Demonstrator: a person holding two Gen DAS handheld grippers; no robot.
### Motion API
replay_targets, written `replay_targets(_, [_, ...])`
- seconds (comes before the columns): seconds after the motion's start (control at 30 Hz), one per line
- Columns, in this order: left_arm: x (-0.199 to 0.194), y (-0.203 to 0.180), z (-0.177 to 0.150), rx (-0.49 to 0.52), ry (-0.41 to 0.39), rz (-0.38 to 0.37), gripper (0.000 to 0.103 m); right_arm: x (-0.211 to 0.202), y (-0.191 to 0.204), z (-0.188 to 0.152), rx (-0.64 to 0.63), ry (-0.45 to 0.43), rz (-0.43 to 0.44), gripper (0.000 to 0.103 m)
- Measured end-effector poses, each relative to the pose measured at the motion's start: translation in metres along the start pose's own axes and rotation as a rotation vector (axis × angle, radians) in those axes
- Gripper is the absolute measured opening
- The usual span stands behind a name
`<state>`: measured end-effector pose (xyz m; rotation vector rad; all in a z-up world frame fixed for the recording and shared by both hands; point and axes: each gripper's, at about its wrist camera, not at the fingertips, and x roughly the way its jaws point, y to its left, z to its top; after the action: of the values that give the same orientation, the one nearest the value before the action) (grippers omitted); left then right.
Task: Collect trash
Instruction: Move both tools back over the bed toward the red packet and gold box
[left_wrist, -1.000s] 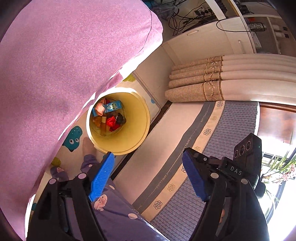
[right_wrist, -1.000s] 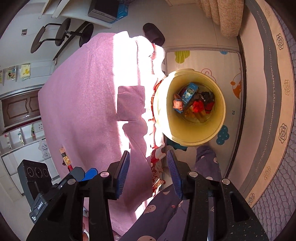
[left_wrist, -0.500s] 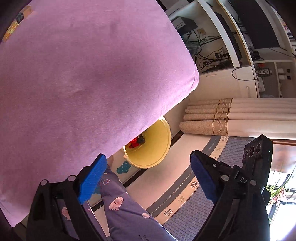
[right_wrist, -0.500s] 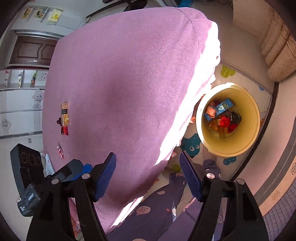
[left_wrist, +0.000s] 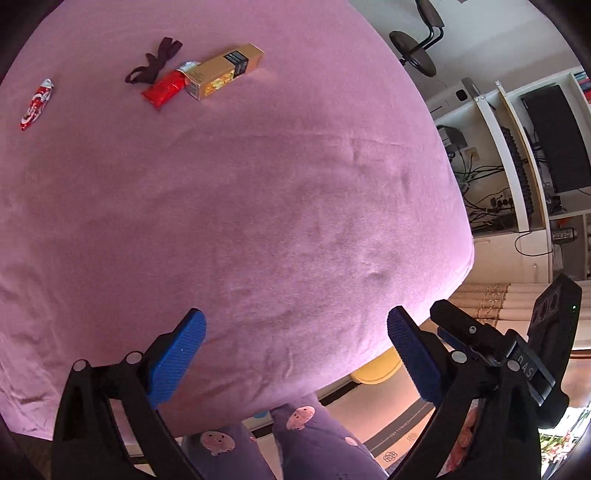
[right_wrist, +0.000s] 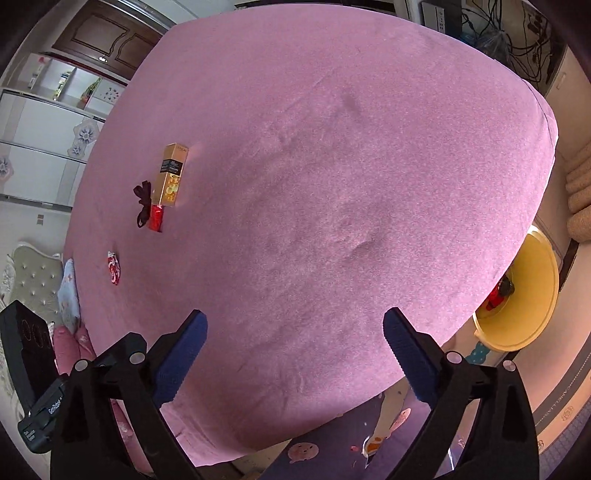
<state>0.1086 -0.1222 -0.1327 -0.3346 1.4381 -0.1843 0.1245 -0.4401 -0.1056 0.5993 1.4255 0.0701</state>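
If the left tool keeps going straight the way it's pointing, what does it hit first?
Most likely the bare pink cloth covering the table; the left tool is open and empty, and no trash lies in that line.

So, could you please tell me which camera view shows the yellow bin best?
The right wrist view: the yellow bin shows its open mouth, inner wall and some red trash inside, beside the pink-covered table. The left wrist view shows only a small sliver of its rim below the table's edge.
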Motion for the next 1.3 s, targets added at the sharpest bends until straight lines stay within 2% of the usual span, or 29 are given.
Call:
replay_targets(0.13, [-0.013,0.036,0.017,-0.005,-0.025,0.126,0.098,0.014,0.045,0.005,-0.073,-0.035,-0.031,0.094])
replay_targets(0.27, [-0.024,0.066,0.029,-0.047,-0.056,0.127,0.098,0.029,0.084,0.012,-0.165,-0.038,-0.07,0.094])
replay_targets(0.43, [-0.024,0.089,0.054,-0.079,-0.061,0.062,0.099,0.05,0.124,0.029,-0.221,0.013,-0.047,0.094])
replay_targets(0.6, [-0.015,0.105,0.087,-0.119,-0.046,0.016,0.099,0.065,0.153,0.061,-0.244,-0.016,-0.041,0.094])
replay_targets(0.73, [-0.006,0.111,0.125,-0.069,-0.031,0.034,0.099,0.086,0.17,0.094,-0.24,0.034,-0.03,0.094])
replay_targets(0.9, [0.019,0.114,0.175,0.045,-0.002,0.124,0.099,0.115,0.183,0.132,-0.213,0.09,-0.025,0.094])
replay_targets(1.13, [0.075,0.129,0.223,0.134,0.12,0.103,0.099,0.163,0.195,0.172,-0.167,0.166,0.012,0.094])
replay_targets(1.3, [0.105,0.138,0.244,0.211,0.171,0.147,0.098,0.187,0.206,0.19,-0.148,0.184,0.055,0.094])
